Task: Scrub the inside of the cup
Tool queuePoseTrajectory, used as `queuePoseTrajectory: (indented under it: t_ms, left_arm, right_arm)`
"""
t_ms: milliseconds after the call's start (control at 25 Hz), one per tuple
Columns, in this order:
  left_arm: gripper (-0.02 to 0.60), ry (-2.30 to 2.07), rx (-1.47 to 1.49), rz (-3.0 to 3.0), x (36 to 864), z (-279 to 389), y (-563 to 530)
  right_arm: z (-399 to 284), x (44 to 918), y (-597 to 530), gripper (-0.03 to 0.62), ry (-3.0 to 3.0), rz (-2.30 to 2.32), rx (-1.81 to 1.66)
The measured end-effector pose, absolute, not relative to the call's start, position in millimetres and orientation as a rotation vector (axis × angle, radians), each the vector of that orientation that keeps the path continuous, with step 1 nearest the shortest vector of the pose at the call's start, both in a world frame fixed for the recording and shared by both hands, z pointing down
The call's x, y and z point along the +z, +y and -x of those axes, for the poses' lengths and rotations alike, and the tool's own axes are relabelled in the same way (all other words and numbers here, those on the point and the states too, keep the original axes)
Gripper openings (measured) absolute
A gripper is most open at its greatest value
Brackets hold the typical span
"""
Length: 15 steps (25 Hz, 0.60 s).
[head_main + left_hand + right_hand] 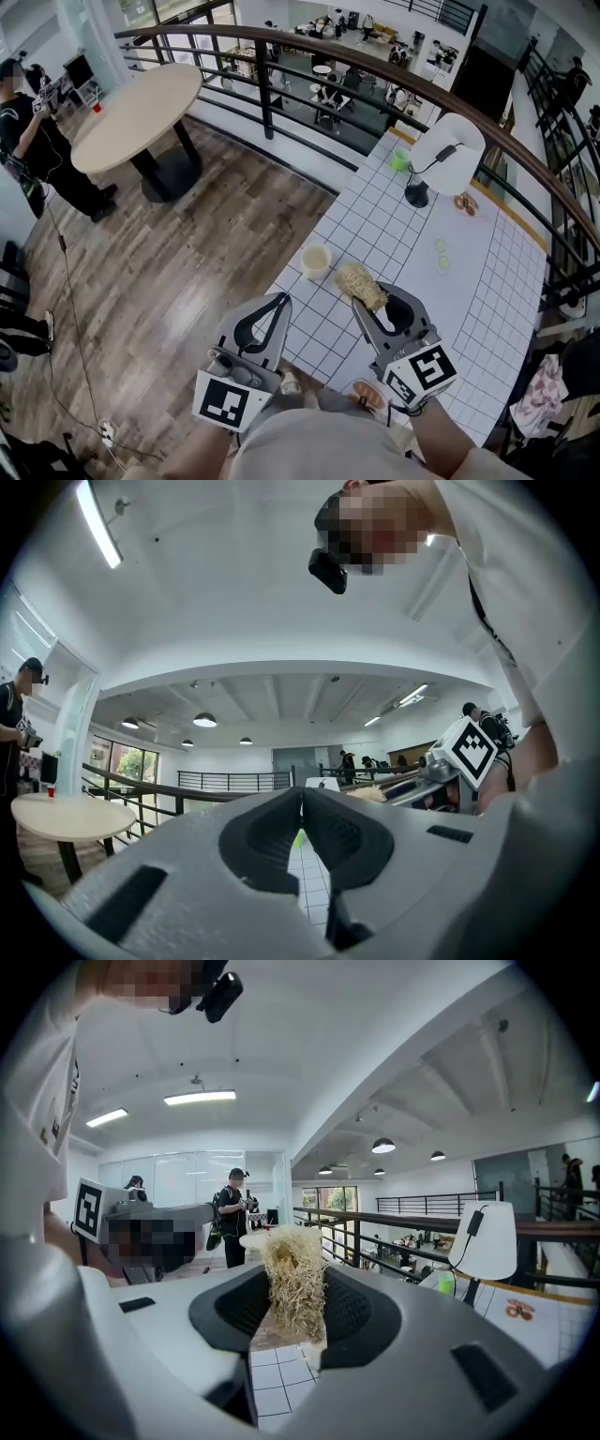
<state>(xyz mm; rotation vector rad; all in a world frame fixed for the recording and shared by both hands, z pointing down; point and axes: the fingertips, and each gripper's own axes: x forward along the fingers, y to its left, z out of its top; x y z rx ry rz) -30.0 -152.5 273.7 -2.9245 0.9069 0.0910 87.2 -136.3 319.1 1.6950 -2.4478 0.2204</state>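
Observation:
A cream cup (316, 260) stands upright on the white tiled table (487, 309), near its left edge. My right gripper (361, 302) is shut on a straw-coloured loofah scrubber (362, 284), just right of the cup and nearer to me. In the right gripper view the scrubber (295, 1279) stands up between the jaws of that gripper (293, 1312). My left gripper (281, 298) is shut and holds nothing, left of the table edge and short of the cup. Its jaws meet in the left gripper view (301, 794). The cup does not show in either gripper view.
A white lamp (441, 155) and a small green cup (400, 161) stand at the table's far end, a plate (466, 202) beside them. A dark railing (281, 94) runs behind. A round table (141, 112) and a person (37, 141) are on the wooden floor, left.

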Motion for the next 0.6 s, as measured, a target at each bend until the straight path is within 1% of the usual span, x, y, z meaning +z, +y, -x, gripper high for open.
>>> queuePoseTrajectory:
  t_ms: [400,440,520,600]
  left_arm:
    - [0.018,0.869,-0.037,2.929,299,9,-182]
    - [0.025,0.871,-0.048,2.922,302,7,-185]
    - [0.077,0.858,-0.080,2.886,308,4,-189]
    - [0.105,0.830,-0.126,2.858,316,-2,-193]
  right_arm:
    - [-109,337,-160,0.141,-2.458,-1.634,0.251]
    - [-111,337,-163,0.141,-2.460,-1.622,0.245]
    - [-113,339,-172,0.143,-2.461,-1.607,0.243]
    - [-114,343,-181,0.143,-2.461,-1.597,0.242]
